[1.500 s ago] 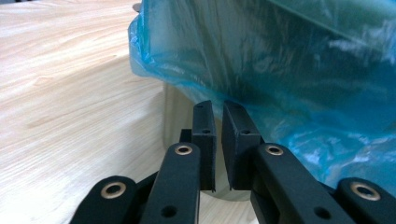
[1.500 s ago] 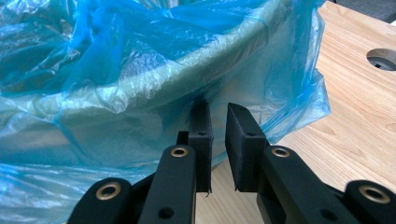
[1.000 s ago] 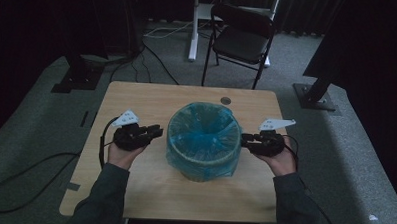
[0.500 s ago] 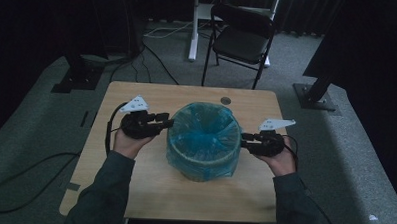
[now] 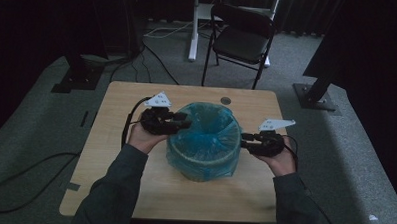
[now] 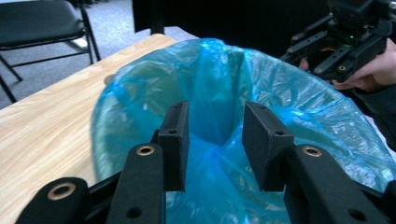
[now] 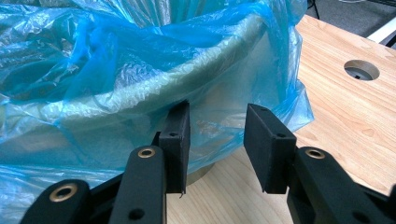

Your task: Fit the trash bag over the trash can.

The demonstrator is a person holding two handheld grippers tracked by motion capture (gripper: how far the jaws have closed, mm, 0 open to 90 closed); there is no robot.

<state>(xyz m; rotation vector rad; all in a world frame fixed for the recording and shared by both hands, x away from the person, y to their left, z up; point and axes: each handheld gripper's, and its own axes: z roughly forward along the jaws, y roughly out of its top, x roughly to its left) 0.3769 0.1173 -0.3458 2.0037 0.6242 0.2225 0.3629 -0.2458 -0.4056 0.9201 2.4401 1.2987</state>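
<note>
A round bin lined with a blue plastic bag (image 5: 203, 142) stands in the middle of the wooden table (image 5: 115, 139). My left gripper (image 5: 182, 125) hovers over the bin's left rim. Its jaws have just been opening and stand open (image 6: 215, 112); blue film (image 6: 205, 79) shows in the gap, and the pads do not press on it. At the bin's right side, my right gripper (image 5: 245, 140) is open too, having widened a little. In the right gripper view (image 7: 217, 112) its jaws face the bag's overhanging skirt (image 7: 140, 93) below the rim, without touching it.
A round cable hole (image 5: 226, 100) sits in the table's far edge, also the hole (image 7: 360, 70) in the right gripper view. A black folding chair (image 5: 244, 38) stands behind the table. Cables (image 5: 14, 185) lie on the carpet at the left.
My left gripper has risen from the bin's left side and moved right, over the rim, with its jaws wider apart. The right gripper has stayed in place.
</note>
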